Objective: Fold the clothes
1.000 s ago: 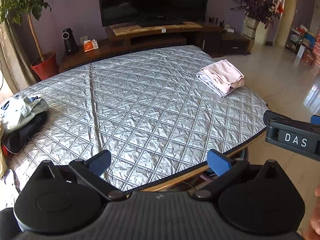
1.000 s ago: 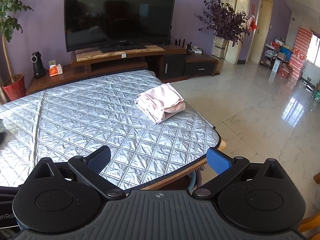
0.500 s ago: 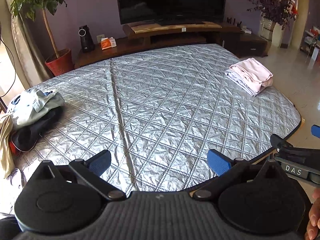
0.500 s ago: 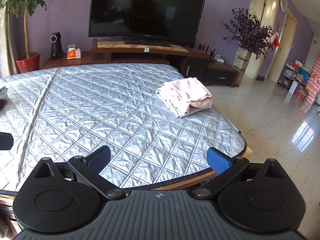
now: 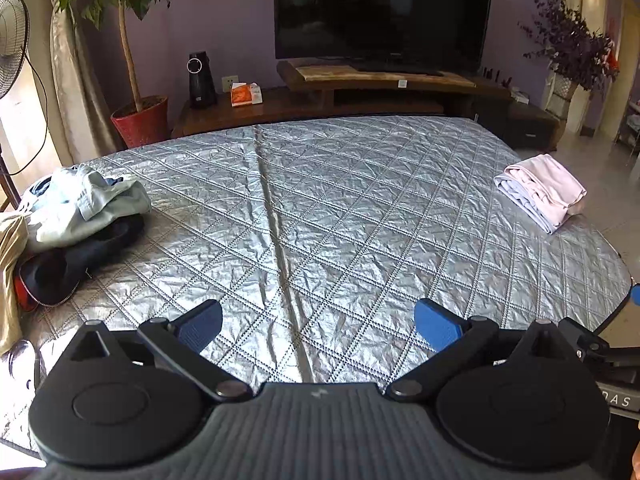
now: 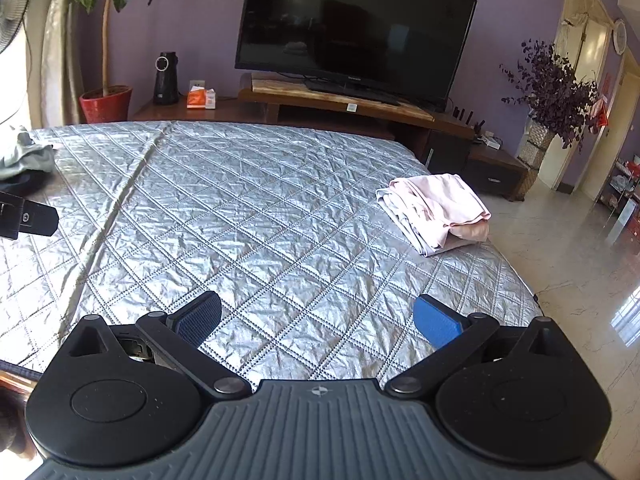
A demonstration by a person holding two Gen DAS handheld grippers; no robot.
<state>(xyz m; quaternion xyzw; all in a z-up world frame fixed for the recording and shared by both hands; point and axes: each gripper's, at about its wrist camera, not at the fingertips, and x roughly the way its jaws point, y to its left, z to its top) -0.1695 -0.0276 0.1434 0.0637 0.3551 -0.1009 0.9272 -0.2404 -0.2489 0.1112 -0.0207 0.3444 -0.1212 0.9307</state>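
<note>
Jaws of both grippers spread, empty, above bare quilted cover (image 5: 340,208) between unfolded pile (image 5: 80,204) and folded stack (image 5: 544,188).

I see the folded clothes (image 5: 541,192) lying at the counter's (image 5: 320,220) right edge and a heap of unfolded clothes (image 5: 80,208) at its left edge, well apart. Beyond the far edge, the TV (image 5: 380,12) sits on a stand (image 5: 380,80), with a potted plant (image 5: 136,116) to its left.

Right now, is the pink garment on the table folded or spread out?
Folded. The pink garment sits as a compact stack of layers near the right edge of the table, with its stacked edges showing.
</note>
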